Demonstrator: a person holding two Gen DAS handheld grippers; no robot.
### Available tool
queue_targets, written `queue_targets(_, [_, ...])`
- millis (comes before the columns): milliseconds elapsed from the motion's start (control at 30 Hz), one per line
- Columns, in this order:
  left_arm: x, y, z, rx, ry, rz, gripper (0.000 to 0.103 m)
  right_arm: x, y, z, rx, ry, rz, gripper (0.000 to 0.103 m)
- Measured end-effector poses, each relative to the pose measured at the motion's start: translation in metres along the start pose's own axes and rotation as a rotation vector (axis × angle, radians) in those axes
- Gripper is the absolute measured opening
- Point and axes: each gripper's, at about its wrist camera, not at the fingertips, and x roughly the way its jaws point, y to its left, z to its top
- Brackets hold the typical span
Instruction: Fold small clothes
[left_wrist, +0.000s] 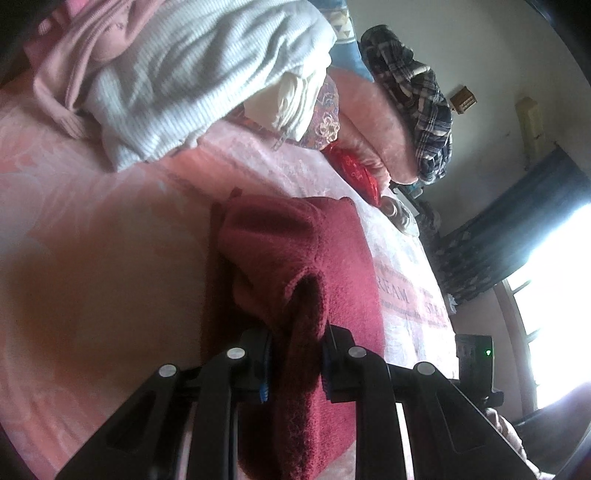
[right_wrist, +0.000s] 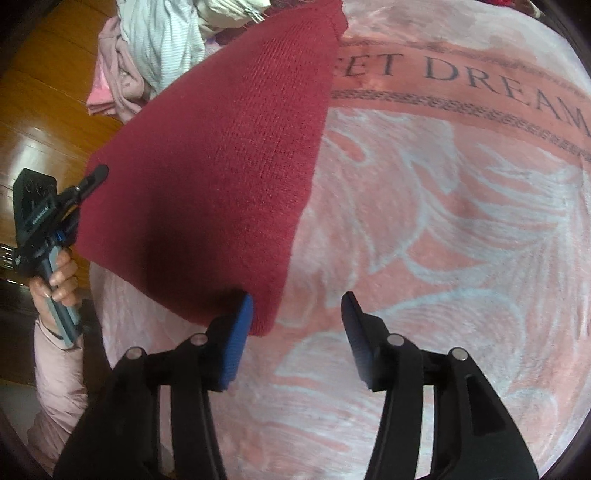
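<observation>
Pink blanket (right_wrist: 424, 229), wooden floor (right_wrist: 48, 110), bright window (left_wrist: 554, 295)

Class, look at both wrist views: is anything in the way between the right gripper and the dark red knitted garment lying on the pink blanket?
Nothing visible is. The right gripper stands open at the near corner of the red garment, which lies beside its left pad, not clamped. Only bare pink blanket lies between the jaws. The left gripper grips the garment's other edge.
</observation>
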Motion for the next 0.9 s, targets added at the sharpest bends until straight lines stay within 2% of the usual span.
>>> queue_targets(100, [0.000, 0.009, -0.004, -0.010, 0.003, 0.007, 0.020, 0.007, 0.010, 0.003, 0.004, 0.007, 0.014, 0.053])
queue_targets(267, [0.012, 0.025, -0.013, -0.009, 0.039, 0.069, 0.020, 0.016, 0.017, 0.008, 0.008, 0.025, 0.024, 0.054])
queue_targets(367, [0.008, 0.037, -0.014, -0.043, 0.034, 0.070, 0.020, 0.021, 0.021, 0.005, 0.003, 0.038, 0.047, 0.054])
queue_targets(467, [0.004, 0.038, -0.013, -0.034, 0.021, 0.080, 0.020, 0.033, 0.030, 0.008, -0.005, 0.058, 0.069, 0.053])
queue_targets(500, [0.004, 0.037, -0.012, -0.022, 0.020, 0.087, 0.020, 0.035, 0.028, 0.010, -0.008, 0.065, 0.075, 0.050])
queue_targets(533, [0.007, 0.037, -0.012, -0.013, 0.021, 0.100, 0.020, 0.039, 0.029, 0.011, -0.006, 0.071, 0.090, 0.039])
queue_targets(633, [0.014, 0.037, -0.011, 0.016, 0.021, 0.141, 0.020, 0.041, 0.030, 0.007, -0.006, 0.065, 0.107, 0.025])
queue_targets(700, [0.014, 0.037, -0.009, -0.006, 0.017, 0.128, 0.020, 0.034, 0.036, 0.005, -0.036, 0.050, 0.098, 0.021])
queue_targets(767, [0.013, 0.032, -0.006, 0.023, 0.012, 0.132, 0.020, 0.025, 0.041, 0.002, -0.052, 0.034, 0.081, 0.020])
queue_targets(900, [0.028, 0.036, -0.009, 0.068, 0.047, 0.180, 0.022, 0.035, 0.038, -0.006, -0.063, 0.047, 0.030, 0.019])
